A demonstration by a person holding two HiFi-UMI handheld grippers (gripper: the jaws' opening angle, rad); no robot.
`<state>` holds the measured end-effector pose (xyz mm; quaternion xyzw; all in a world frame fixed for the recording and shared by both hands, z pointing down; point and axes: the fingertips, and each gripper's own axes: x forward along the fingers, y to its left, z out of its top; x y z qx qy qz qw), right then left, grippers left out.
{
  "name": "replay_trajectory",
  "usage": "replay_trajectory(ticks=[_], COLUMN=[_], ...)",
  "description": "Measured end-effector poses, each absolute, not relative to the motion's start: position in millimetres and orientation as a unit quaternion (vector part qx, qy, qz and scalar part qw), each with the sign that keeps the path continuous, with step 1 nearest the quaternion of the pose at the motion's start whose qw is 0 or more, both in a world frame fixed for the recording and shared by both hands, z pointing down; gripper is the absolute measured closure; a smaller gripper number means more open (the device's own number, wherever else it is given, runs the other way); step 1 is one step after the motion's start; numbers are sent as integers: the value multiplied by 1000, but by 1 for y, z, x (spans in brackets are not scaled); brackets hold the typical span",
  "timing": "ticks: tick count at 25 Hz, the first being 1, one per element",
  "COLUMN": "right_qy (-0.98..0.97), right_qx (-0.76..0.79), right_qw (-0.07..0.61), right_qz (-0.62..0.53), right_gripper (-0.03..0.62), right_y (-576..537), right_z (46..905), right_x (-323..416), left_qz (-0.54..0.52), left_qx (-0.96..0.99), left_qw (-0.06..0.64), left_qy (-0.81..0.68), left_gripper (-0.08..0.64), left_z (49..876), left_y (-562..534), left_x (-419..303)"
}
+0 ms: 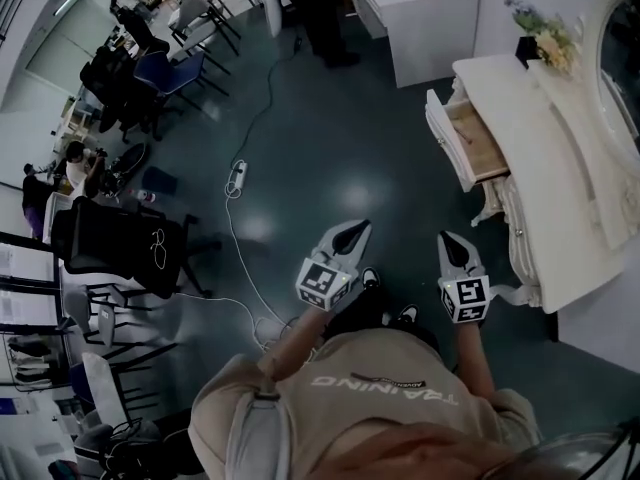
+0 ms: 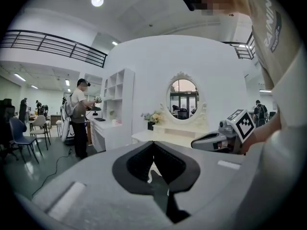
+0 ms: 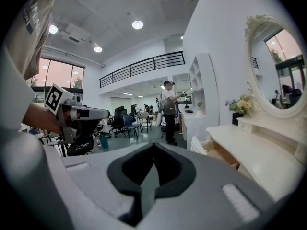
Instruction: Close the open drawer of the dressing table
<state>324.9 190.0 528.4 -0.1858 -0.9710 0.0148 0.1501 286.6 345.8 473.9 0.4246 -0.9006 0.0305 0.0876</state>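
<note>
Lying up-frame of the right tongs (image 1: pixel 456 242), the open drawer (image 1: pixel 472 140) is nearer them than the left tongs (image 1: pixel 351 232); both are clenched, empty.

Shirt (image 1: pixel 400 413), head view: "TRAINING" in pale capitals across the back, seen upside down. A smaller line of print sits just beside it, too small to read. Left gripper view: the same shirt at the right edge, with only "NIN" legible, running sideways. Marker cube (image 1: pixel 322 281) on left gripper (image 1: pixel 352 230) and marker cube (image 1: pixel 465 298) on right gripper (image 1: pixel 452 240): black-and-white square code patterns only.
</note>
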Motion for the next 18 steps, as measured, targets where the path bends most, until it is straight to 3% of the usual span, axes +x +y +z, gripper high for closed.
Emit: replay_trajectory(ticks=[18], right_qy=[-977], right_qx=[-125], right_qw=[174], right_qz=[-9], right_gripper=[594], right_y=[238], right_z=[516], right_x=[145], left_qz=[9], left_qx=[463], left_qw=[81], left_qy=[-883], left_gripper=[554], left_z=[492], left_y=[415], left_x=[69])
